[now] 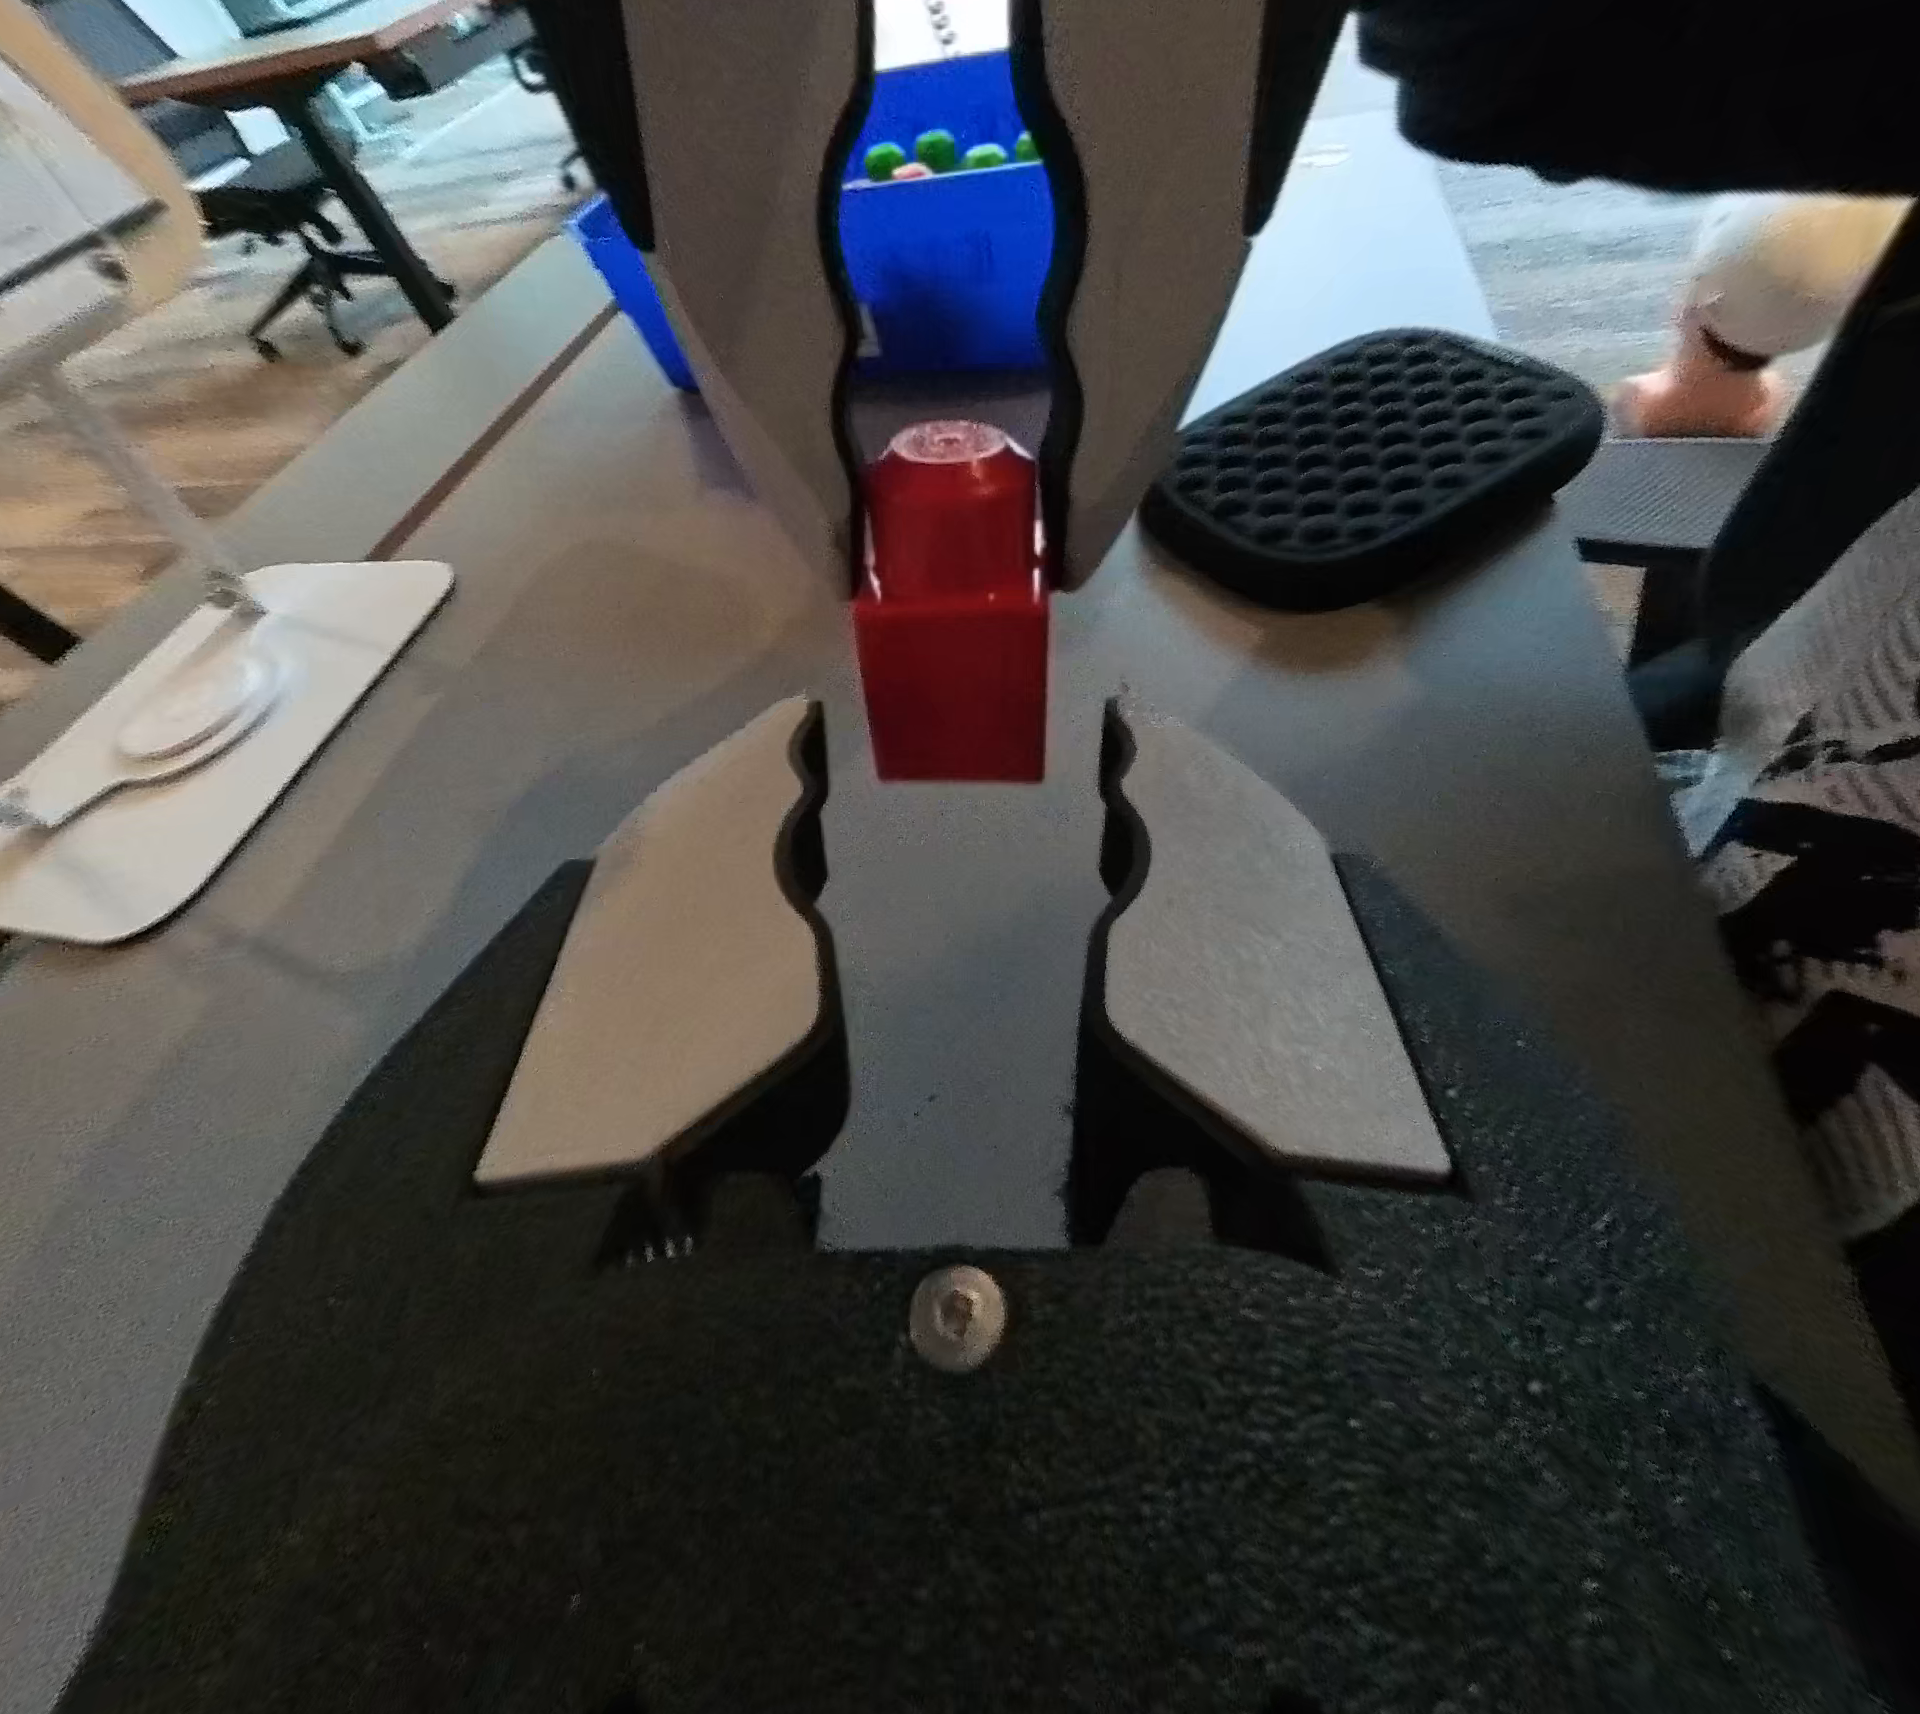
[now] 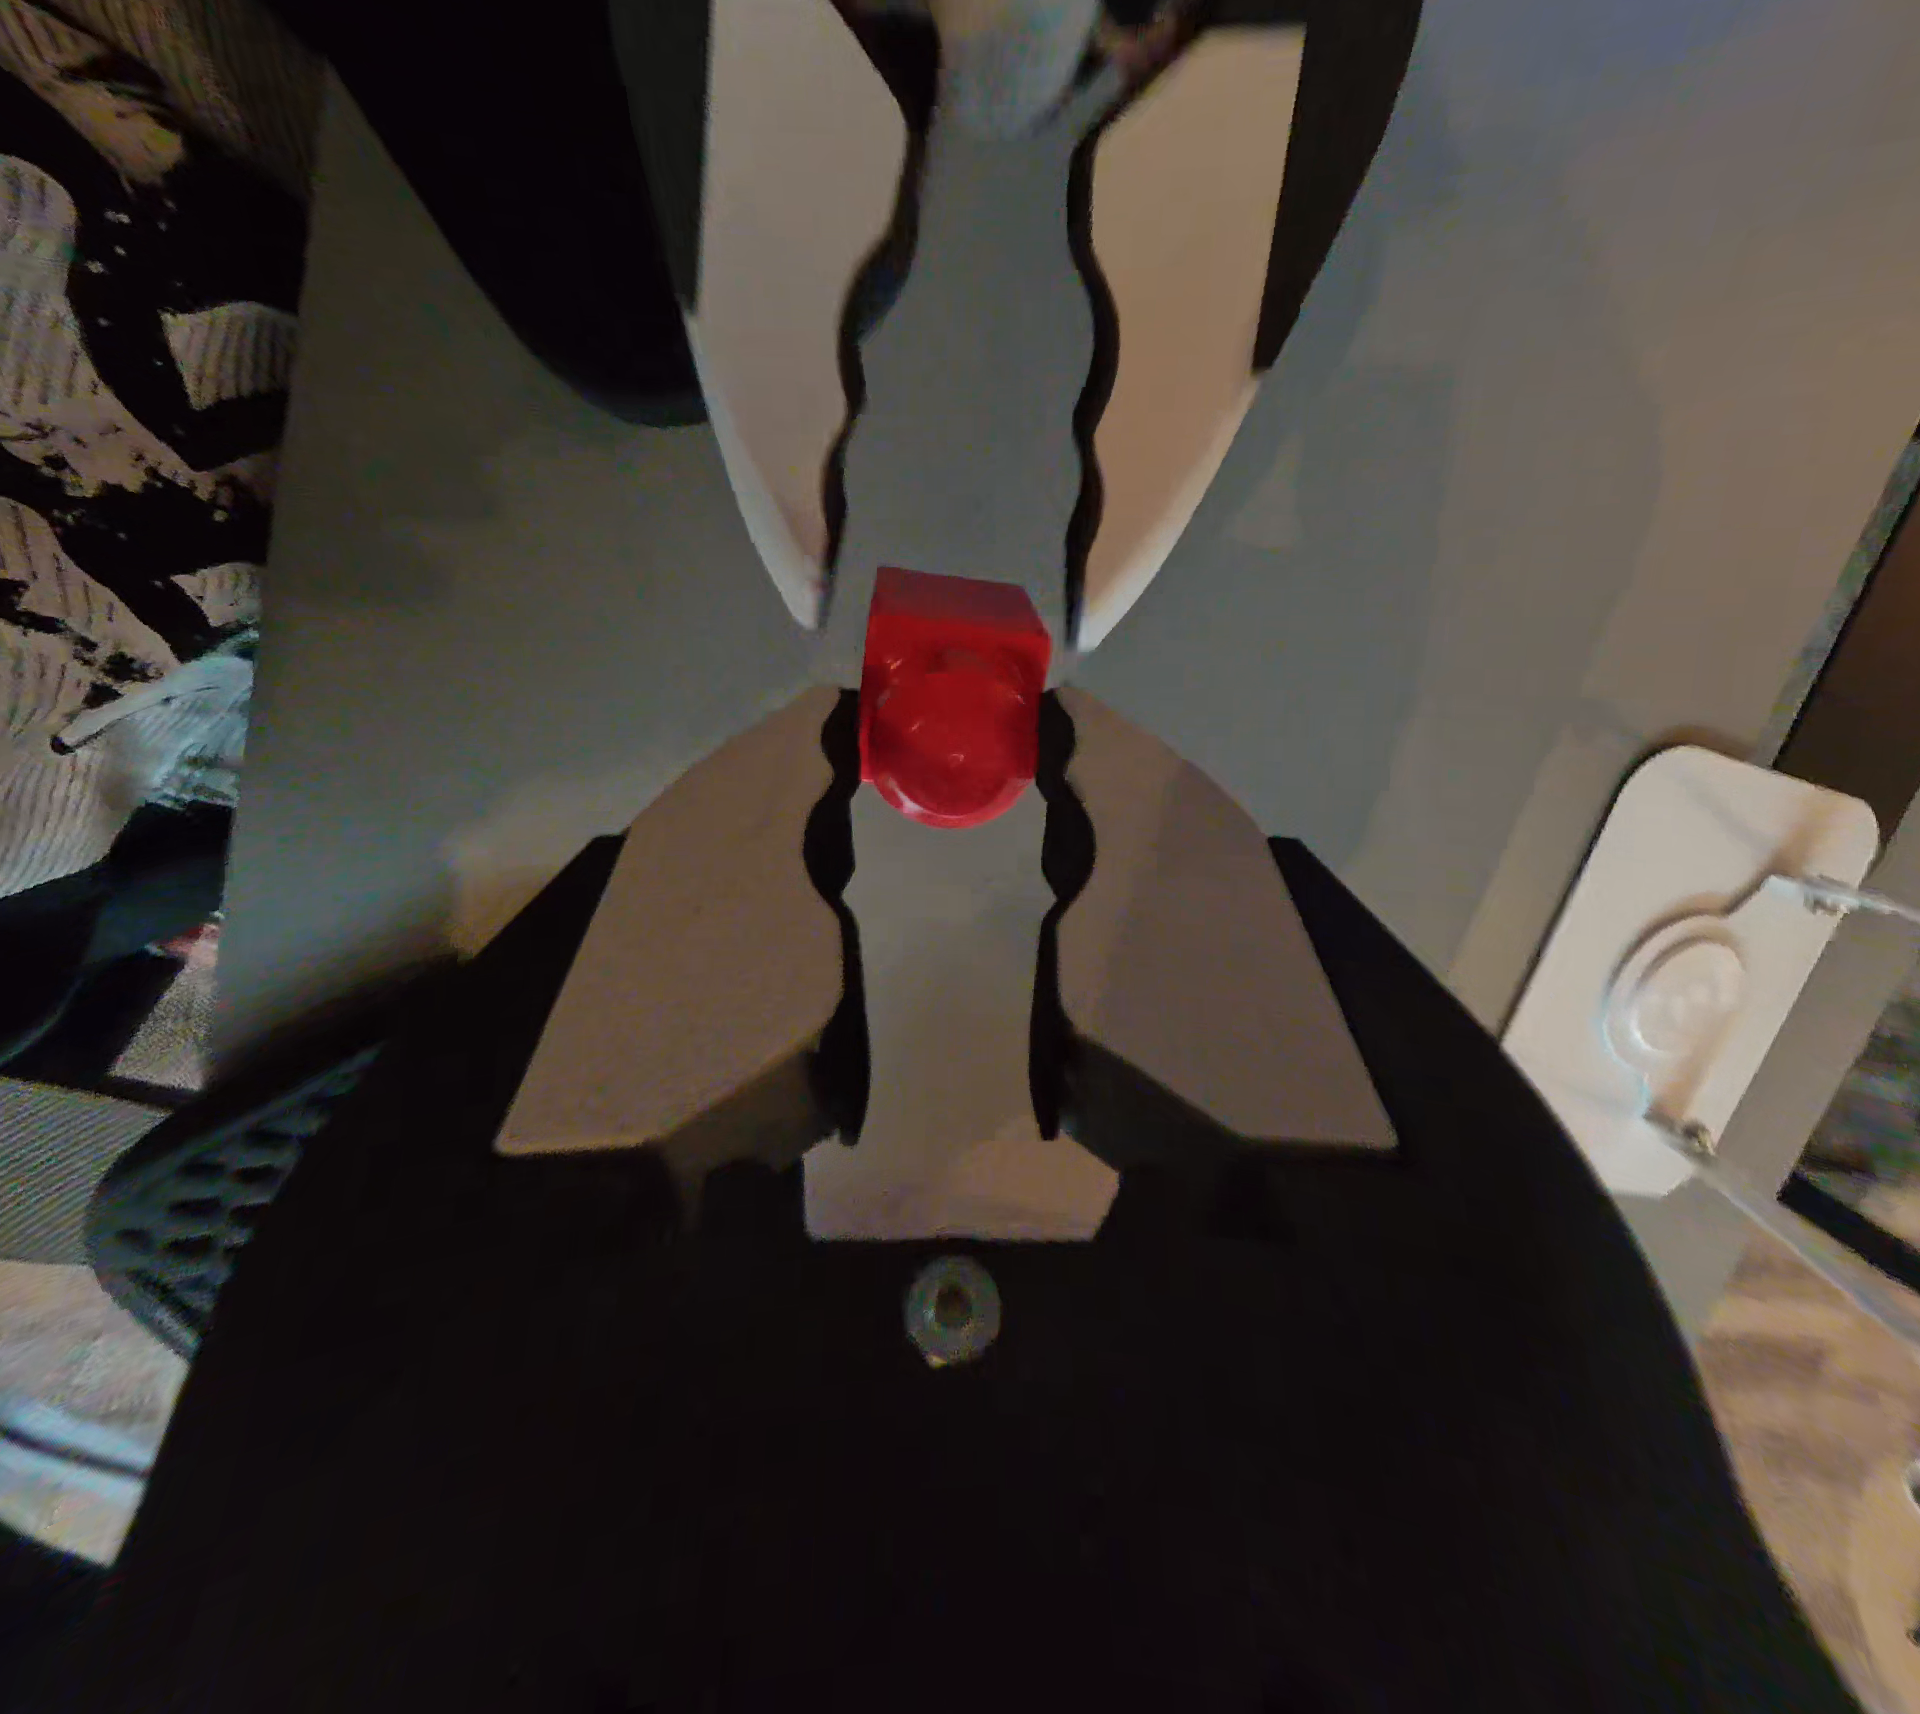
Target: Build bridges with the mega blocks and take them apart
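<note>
red block pinched by its stud between two facing grippers

nearest in the left wrist view, the left gripper (image 1: 956, 719) stands with its fingers spread apart, gripping nothing; the red block (image 1: 951, 688) sits just ahead of its tips, its square body reaching into the gap between them without clearly touching either finger. directly beyond, the right gripper (image 1: 956, 568) points back toward the left one, its fingertips squeezed onto the block's round stud from both sides. in the right wrist view the same grip shows: the right gripper (image 2: 948, 734) is clamped on the stud of the red block (image 2: 951, 719), with the left gripper (image 2: 945, 625) facing it, spread wide just past the block's body. to the right beyond the block lies a black honeycomb pad (image 1: 1371, 464) on the grey table (image 1: 644, 584). farther ahead, behind the right gripper, stands a blue bin (image 1: 945, 272) with green blocks (image 1: 935, 152) inside. off to the left rests a white stand base (image 1: 208, 719).
</note>
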Available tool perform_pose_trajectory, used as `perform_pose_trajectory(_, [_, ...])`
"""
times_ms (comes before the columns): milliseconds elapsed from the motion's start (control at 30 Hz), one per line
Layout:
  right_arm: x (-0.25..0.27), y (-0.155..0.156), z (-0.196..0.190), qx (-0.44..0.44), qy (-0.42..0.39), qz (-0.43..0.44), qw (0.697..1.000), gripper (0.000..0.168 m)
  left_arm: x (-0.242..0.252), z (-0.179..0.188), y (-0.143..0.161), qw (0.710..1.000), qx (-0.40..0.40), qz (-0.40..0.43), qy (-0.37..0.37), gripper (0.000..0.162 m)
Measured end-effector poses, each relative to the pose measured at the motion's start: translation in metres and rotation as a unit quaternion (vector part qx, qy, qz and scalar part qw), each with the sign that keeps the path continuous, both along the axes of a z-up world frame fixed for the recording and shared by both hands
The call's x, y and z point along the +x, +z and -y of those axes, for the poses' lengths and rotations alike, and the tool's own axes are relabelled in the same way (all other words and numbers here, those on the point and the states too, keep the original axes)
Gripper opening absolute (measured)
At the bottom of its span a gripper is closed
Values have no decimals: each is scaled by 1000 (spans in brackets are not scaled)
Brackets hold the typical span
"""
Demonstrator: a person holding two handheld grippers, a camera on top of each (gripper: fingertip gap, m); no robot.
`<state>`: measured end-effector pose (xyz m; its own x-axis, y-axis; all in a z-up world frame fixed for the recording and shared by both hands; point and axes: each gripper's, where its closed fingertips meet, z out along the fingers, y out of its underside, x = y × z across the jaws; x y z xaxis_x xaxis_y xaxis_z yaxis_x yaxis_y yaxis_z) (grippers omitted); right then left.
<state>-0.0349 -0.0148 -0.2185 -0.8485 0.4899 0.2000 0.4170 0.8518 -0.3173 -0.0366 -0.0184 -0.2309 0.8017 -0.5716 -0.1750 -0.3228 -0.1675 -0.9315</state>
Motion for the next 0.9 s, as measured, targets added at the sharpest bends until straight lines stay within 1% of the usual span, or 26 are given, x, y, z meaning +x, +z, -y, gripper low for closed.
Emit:
perform_pose_trajectory(67, [0, -10, -7, 18, -10, 13, 1000, 32, -8, 5, -2, 1000, 9, -1, 13, 56])
perform_pose_trajectory(133, [2, -23, -9, 14, -18, 29, 999, 32, -15, 11, -2, 999, 13, 16, 27, 59])
perform_pose_trajectory(333, [7, -66, -18, 9, -44, 66, 997, 32, -34, 28, -1, 997, 27, 44, 62, 58])
perform_pose_trajectory(467, [9, -85, -27, 20, -59, 90, 994, 32, -39, 34, -3, 996, 28, 53, 71, 58])
perform_pose_trajectory(667, [11, -99, -35, 31, -72, 109, 991, 33, -42, 35, -4, 995, 31, 62, 72, 57])
perform_pose_trajectory(900, [13, -106, -36, 32, -71, 116, 990, 33, -47, 34, -8, 995, 28, 65, 76, 57])
